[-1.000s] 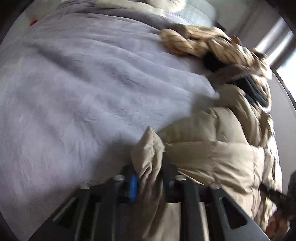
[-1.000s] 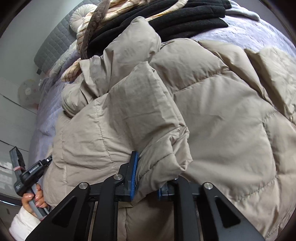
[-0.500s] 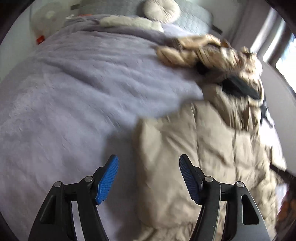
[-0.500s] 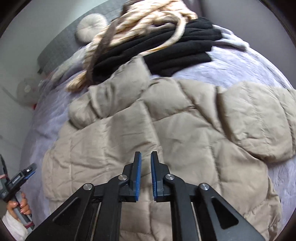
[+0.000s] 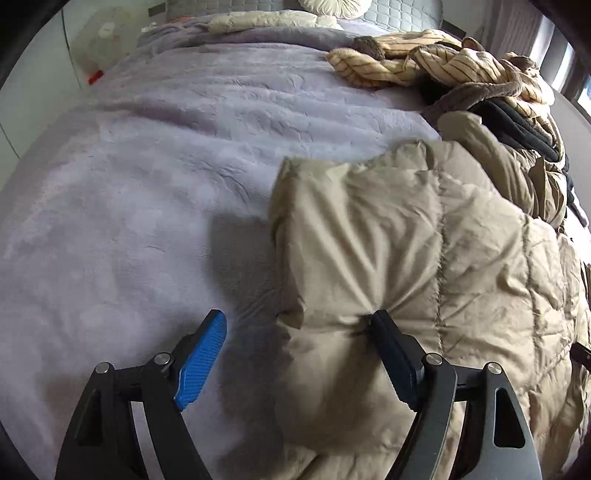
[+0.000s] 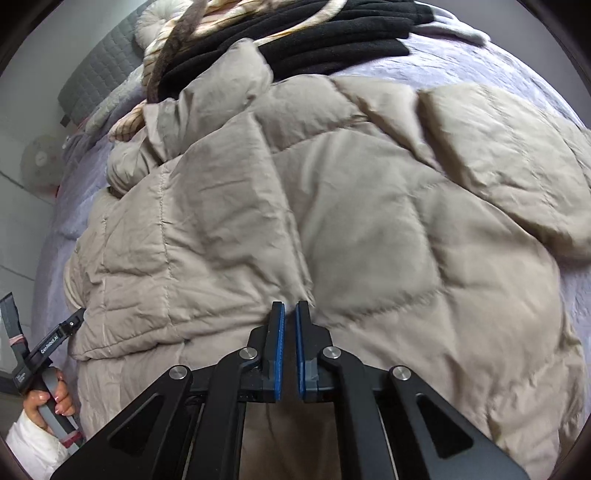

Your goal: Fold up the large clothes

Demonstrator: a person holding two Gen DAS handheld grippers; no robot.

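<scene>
A beige quilted puffer jacket lies spread on the lilac bed cover; in the right wrist view the jacket fills most of the frame, with a sleeve folded over its top. My left gripper is open, its jaws straddling the jacket's left edge, right fingertip pressing into the fabric. My right gripper is shut with nothing between its pads, low over the jacket's middle. The left gripper also shows in the right wrist view, held by a hand.
A heap of striped cream fabric and black clothes lies beyond the jacket. A grey quilted headboard and a round cushion stand at the bed's far end. A fan stands beside the bed.
Both grippers have let go of the jacket folds they held a second ago. The left opened wide and dropped to the jacket's edge; the right shut empty and moved closer to the jacket.
</scene>
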